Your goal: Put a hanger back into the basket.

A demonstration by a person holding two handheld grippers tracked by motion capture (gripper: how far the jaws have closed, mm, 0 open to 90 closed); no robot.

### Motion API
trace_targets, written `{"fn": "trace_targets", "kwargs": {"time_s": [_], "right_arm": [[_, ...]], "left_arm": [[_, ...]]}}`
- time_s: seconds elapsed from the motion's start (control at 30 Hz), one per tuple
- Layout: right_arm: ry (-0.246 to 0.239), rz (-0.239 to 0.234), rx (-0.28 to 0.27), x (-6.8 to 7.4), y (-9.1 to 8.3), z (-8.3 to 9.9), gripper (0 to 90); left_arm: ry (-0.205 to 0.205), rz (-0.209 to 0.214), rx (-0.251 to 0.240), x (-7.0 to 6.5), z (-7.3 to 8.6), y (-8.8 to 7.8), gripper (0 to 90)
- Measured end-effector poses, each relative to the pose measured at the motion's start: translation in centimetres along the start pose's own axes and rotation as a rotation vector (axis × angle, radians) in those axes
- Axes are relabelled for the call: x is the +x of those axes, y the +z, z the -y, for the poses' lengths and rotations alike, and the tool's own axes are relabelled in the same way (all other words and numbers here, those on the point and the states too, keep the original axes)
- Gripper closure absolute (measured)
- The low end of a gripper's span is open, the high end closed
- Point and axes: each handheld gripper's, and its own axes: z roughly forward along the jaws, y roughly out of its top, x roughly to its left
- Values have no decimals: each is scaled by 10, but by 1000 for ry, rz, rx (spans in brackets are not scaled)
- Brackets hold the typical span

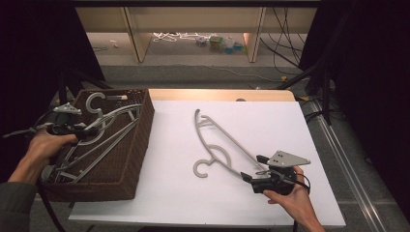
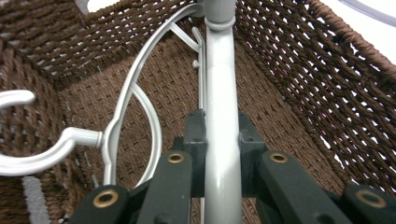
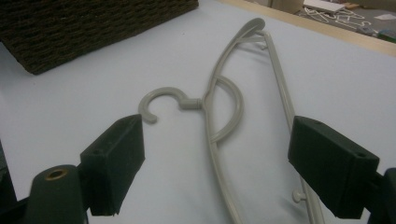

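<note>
Left gripper (image 2: 219, 154) pinched on the straight bar of a grey hanger (image 2: 223, 93), held inside the basket (image 1: 138, 140), bar running along its length. Right gripper (image 3: 219, 163) spread wide, holding nothing, beside the basket over a second hanger (image 3: 224, 107) lying lengthwise away from it.

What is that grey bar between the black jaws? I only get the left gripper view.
Observer: It's the bar of a hanger that the left tool grips over a brown basket; the high view shows more hangers lying in it.
Operator: Is anything outside the basket?
Observer: Yes, another hanger lies flat on the white table, hook toward the person.
Operator: What's the other hand doing?
Observer: The right tool stands open, its jaws on either side of that hanger's near end, not touching it.
</note>
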Motion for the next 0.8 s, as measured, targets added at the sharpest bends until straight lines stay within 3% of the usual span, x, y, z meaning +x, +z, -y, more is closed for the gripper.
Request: {"fn": "trace_targets", "kwargs": {"time_s": [0.03, 0.07, 0.27, 0.3, 0.4, 0.47, 0.7, 0.8], "right_arm": [[1, 1, 1, 0, 0, 0, 194], [1, 1, 0, 0, 0, 0, 194], [0, 1, 2, 0, 0, 0, 195], [1, 1, 1, 0, 0, 0, 195], [2, 3, 1, 0, 0, 0, 194], [3, 3, 4, 0, 0, 1, 195], [6, 4, 2, -1, 0, 1, 195], [5, 5, 3, -1, 0, 1, 195]], "left_arm": [[1, 2, 6, 0, 1, 2, 791], [-4, 4, 55, 1, 1, 2, 790], [-10, -11, 90, 6, 8, 9, 787], [-30, -15, 75, 5, 10, 10, 787], [-27, -20, 119, 10, 14, 13, 784], [-48, -21, 116, 11, 17, 16, 783], [-64, -17, 116, 15, 23, 18, 777], [-59, -39, 125, 15, 23, 19, 760]]}}
